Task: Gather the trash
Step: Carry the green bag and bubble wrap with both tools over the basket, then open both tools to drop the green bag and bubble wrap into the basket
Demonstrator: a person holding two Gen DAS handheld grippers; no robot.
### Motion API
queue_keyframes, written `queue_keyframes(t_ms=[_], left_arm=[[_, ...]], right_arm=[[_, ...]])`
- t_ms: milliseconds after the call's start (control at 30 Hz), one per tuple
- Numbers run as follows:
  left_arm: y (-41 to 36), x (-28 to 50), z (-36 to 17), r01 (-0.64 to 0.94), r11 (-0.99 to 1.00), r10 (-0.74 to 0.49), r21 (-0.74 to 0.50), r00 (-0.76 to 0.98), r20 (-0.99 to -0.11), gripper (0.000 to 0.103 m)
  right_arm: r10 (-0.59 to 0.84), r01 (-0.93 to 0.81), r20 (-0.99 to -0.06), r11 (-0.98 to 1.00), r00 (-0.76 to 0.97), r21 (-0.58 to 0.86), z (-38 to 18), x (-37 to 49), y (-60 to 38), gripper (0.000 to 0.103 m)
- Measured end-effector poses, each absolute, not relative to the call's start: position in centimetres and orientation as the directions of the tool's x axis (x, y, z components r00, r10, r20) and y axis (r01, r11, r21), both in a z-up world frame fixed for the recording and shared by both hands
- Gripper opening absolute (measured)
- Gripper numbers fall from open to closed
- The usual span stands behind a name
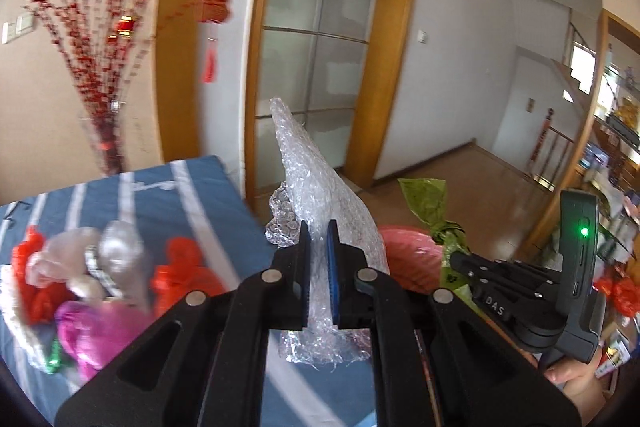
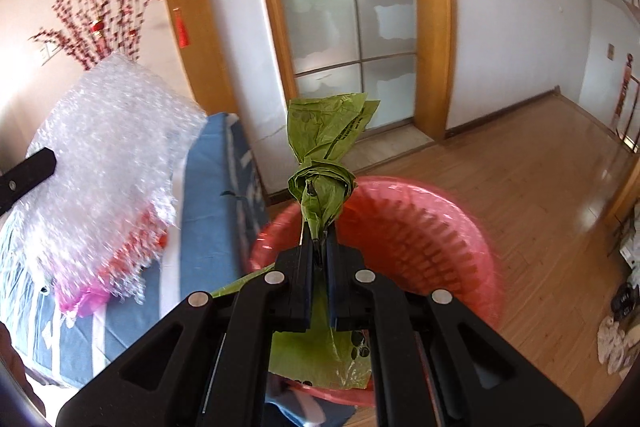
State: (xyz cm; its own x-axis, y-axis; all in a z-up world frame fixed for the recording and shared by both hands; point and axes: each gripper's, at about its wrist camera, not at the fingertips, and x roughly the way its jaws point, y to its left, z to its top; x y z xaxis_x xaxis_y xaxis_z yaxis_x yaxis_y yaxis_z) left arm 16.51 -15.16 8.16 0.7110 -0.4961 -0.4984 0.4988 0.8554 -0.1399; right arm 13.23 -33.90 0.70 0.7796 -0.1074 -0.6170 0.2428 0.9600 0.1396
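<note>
Surface: a blue cloth (image 1: 168, 199) with white stripes, laid over a raised flat top that ends beside the door. On it lies a heap of crumpled bags (image 1: 92, 287) in red, silver, pink and a scrap of green.

Room: pale walls, wood floor (image 2: 520, 179), a wood-framed door (image 2: 348, 23) with frosted glass panes. Red-berry branches (image 1: 96, 39) stand in a vase by the wall; a red ornament (image 1: 214, 7) with a tassel hangs near the frame. Cluttered shelves at far right, blurred.

Container: a pink slatted basket (image 2: 420, 231) on the floor, just beside the cloth's edge. Its inside looks bare where visible.

Left gripper (image 1: 319, 239): pads clamped on a sheet of bubble wrap (image 1: 316, 187), which stands up above the cloth's edge near the basket.

Right gripper (image 2: 319, 239): pads clamped on a knotted green bag (image 2: 324, 163), held over the near rim of the basket.
</note>
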Motion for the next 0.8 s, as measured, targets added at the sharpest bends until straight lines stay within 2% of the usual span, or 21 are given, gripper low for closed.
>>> queue_keyframes(t_ms=[333, 633, 700, 800], left_arm=[[-21.6, 17.0, 4.3, 0.564, 0.802, -0.568, -0.198, 0.617, -0.544, 0.009], [-24.7, 18.3, 0.3, 0.582, 0.787, -0.562, -0.205, 0.539, -0.627, 0.01], [-24.8, 18.4, -0.2, 0.577, 0.792, -0.554, -0.202, 0.538, -0.635, 0.012], [-24.8, 19.0, -0.8, 0.562, 0.802, -0.541, -0.204, 0.536, -0.648, 0.025]], right_arm=[[-0.149, 0.331, -0.631, 0.926, 0.762, 0.181, -0.2, 11.1, -38.4, 0.006], [-0.144, 0.348, -0.649, 0.916, 0.747, 0.197, -1.3, 11.5, -39.6, 0.006], [-0.138, 0.349, -0.652, 0.915, 0.745, 0.205, -1.4, 11.8, -39.7, 0.006], [-0.133, 0.346, -0.653, 0.915, 0.746, 0.208, -1.7, 12.1, -39.8, 0.011]])
